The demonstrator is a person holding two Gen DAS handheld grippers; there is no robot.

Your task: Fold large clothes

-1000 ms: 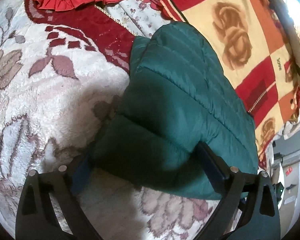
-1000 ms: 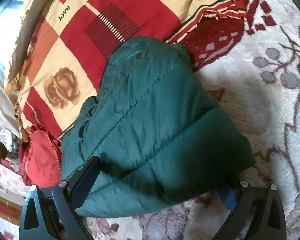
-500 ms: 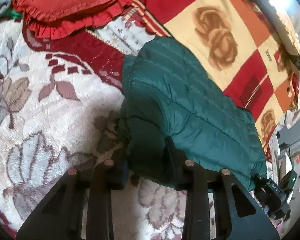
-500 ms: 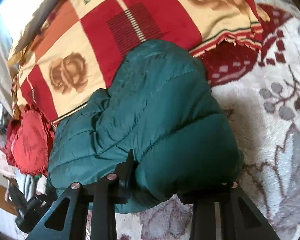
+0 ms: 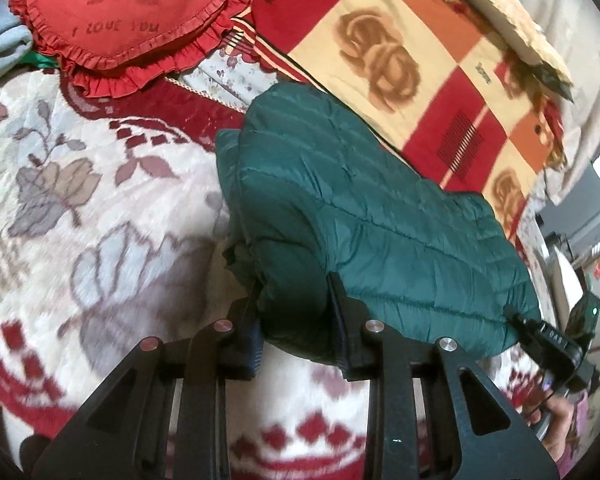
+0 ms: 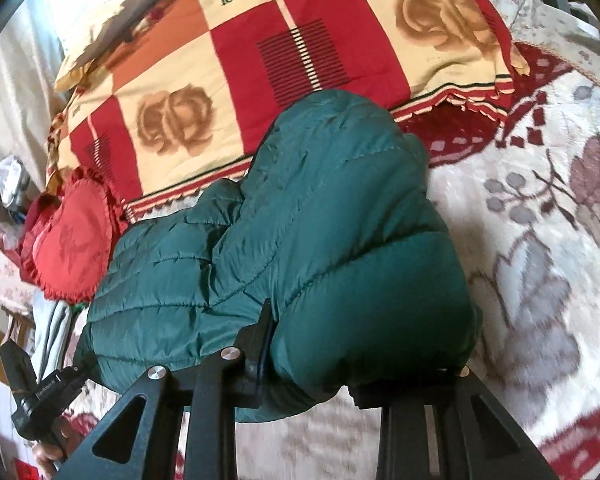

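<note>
A dark green quilted puffer jacket [image 5: 364, 216] lies bunched on a floral bed blanket; it also shows in the right wrist view [image 6: 300, 240]. My left gripper [image 5: 296, 304] is shut on the jacket's near left edge, with padded fabric bulging between its fingers. My right gripper [image 6: 360, 344] is shut on the jacket's near right end, which bulges thickly between its fingers. The right gripper also shows at the far right of the left wrist view [image 5: 556, 340], and the left gripper at the lower left of the right wrist view [image 6: 40, 392].
A white, grey and red floral blanket [image 5: 100, 208] covers the bed. A checked rose-print quilt [image 5: 400, 60] lies behind the jacket. A red heart cushion [image 5: 128, 20] sits at the back left. Room furniture shows past the bed edge [image 5: 588, 240].
Both grippers went from wide open around the jacket's near edge to shut on it. The jacket's near edge has bunched up and drawn towards the cameras.
</note>
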